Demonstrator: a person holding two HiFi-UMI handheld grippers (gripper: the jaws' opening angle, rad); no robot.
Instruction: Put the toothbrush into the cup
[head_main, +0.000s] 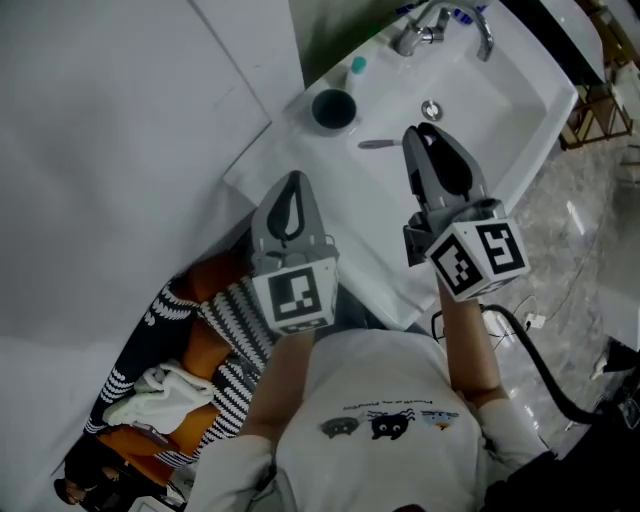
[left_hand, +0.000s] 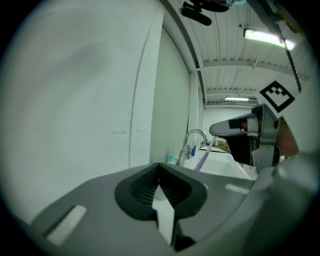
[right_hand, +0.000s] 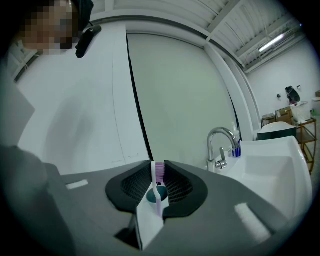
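Note:
A dark teal cup (head_main: 333, 108) stands on the white counter at the sink's left rim. My right gripper (head_main: 425, 132) is over the basin, shut on a purple toothbrush (head_main: 378, 144) that juts left toward the cup. In the right gripper view the toothbrush (right_hand: 159, 172) stands bristles-up between the pads, with the cup (right_hand: 151, 195) showing low behind it. My left gripper (head_main: 293, 178) hovers at the counter's near edge below the cup, shut and holding nothing. In the left gripper view, the left gripper (left_hand: 160, 170) points toward the sink, and the right gripper (left_hand: 215, 131) holds the toothbrush (left_hand: 204, 159) slanting down.
A chrome faucet (head_main: 435, 25) and the drain (head_main: 431, 109) mark the white sink (head_main: 520, 110). A small teal bottle (head_main: 358, 66) stands behind the cup. Striped and orange cloth (head_main: 190, 350) lies below the counter. A white wall (head_main: 110, 150) runs along the left.

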